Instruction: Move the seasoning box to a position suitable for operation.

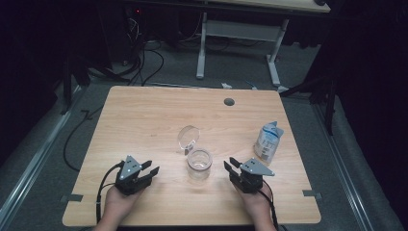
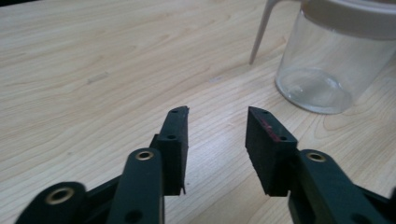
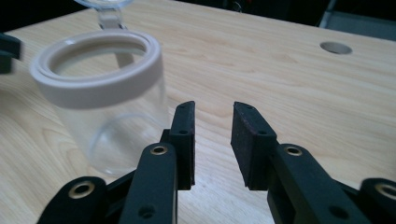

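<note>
Clear jar (image 1: pixel 199 160) stands upright near the middle of the wooden table (image 1: pixel 144 115), lid flipped open behind it on a hinge. Jar has a pale plastic collar around the mouth; looks empty, though the glare on the glass makes that hard to confirm.

Left gripper (image 1: pixel 148 168): jaws apart, nothing between them, only bare table in the gap. It sits to the jar's left, near but not touching. In the left gripper view the jar (image 2: pixel 327 60) is cut off by the top and right edges, so just the base and part of the collar show.

Right gripper (image 1: pixel 231 165): jaws apart at a moderate gap, nothing held. Sits just right of the jar, not touching. In the right gripper view the jar (image 3: pixel 105 100) is left of the jaws; the lid is cropped at the top edge.

Crumpled plastic bottle (image 1: pixel 268 141) stands near the right edge, label unreadable. Beyond the table the room is dark, with cables and a desk frame barely visible.
</note>
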The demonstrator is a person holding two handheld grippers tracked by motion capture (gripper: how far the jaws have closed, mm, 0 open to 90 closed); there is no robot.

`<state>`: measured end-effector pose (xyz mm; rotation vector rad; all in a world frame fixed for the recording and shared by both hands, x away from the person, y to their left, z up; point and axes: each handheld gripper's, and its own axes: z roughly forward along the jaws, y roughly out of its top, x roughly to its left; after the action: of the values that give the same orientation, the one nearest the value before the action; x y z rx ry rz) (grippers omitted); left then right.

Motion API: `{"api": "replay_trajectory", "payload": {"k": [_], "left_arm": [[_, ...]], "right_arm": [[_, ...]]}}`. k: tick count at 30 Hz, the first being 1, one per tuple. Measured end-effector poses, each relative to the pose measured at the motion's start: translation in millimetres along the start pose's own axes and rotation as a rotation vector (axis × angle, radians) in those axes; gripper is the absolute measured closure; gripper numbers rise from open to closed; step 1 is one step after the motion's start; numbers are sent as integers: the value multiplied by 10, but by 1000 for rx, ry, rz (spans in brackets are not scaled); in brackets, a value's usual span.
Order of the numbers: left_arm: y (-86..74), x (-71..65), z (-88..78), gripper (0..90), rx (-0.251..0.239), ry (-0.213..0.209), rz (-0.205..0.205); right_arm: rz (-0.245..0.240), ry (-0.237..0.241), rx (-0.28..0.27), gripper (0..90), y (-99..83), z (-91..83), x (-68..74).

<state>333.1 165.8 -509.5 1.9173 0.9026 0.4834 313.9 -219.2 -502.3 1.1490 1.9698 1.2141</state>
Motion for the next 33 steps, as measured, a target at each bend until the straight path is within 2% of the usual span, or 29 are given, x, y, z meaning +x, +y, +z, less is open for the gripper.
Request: {"api": "replay_trajectory", "payload": {"k": [3,5,7,9,11,15,19,28,33], "left_arm": [[-14,112,-103,539,-25,-3,-37],[-64,184,-123,517,-21,-1,-71],[-73,195,-124,503,-24,5,-74],[-67,193,-126,484,-25,19,-63],[-69,188,-118,474,-27,16,-61],[-84,178,-91,457,-8,38,-49],[-83,173,-78,449,-1,37,-46],[-88,161,-41,426,5,47,-48],[-82,146,-32,415,11,39,-40]], "right_arm": [[11,-15,18,673,-39,10,-30],[18,-33,41,656,-75,23,-66],[18,-40,42,652,-74,21,-82],[15,-48,43,649,-72,9,-89],[14,-49,45,645,-72,6,-92],[-1,-69,55,628,-82,-16,-131],[-8,-81,52,618,-80,-51,-161],[-3,-115,25,612,-70,-253,-298],[18,-135,19,613,-79,-329,-392]]}}
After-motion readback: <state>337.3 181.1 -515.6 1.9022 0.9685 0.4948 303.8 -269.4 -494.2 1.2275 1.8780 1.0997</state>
